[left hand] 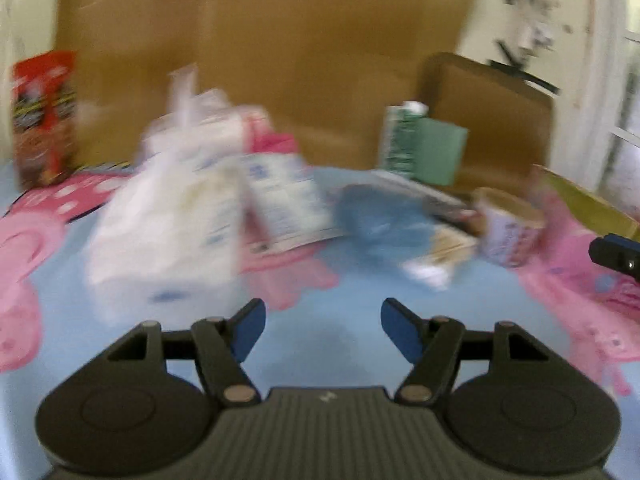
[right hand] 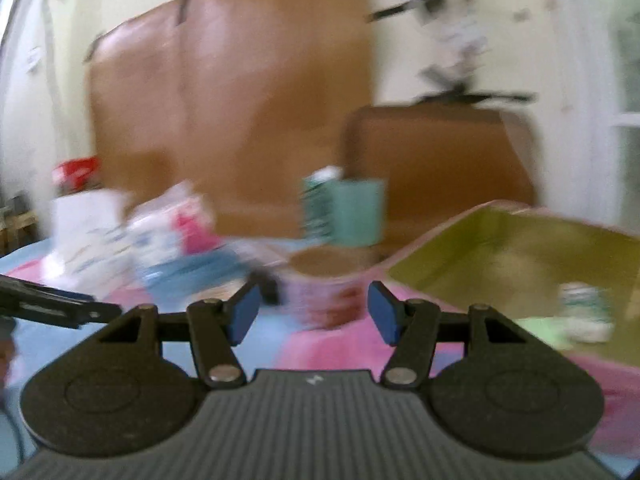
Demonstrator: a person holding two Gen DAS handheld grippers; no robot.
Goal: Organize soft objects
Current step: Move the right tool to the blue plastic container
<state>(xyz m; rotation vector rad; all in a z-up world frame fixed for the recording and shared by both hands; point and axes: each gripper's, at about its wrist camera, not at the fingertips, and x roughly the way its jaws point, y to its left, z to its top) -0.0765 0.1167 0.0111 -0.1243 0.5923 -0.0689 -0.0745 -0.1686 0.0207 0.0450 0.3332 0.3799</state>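
Observation:
Both views are motion-blurred. My left gripper (left hand: 324, 328) is open over the blue-and-pink cloth (left hand: 320, 344), with nothing between its blue pads. Ahead of it lies a heap of soft white packs (left hand: 168, 232), with a blue pack (left hand: 380, 220) to their right. My right gripper (right hand: 314, 314) is also open and holds nothing. A pink-printed paper cup (right hand: 324, 292) stands just beyond its fingertips, apart from the pads. At the right is an open yellow-green box (right hand: 500, 248) with a white-and-green soft item (right hand: 584, 312) inside.
A large cardboard sheet (left hand: 260, 60) stands along the back. A red snack bag (left hand: 44, 120) stands at the far left and a green carton (left hand: 436, 152) at the back right. The pink-printed cup (left hand: 508, 228) is near the box edge (left hand: 580, 200).

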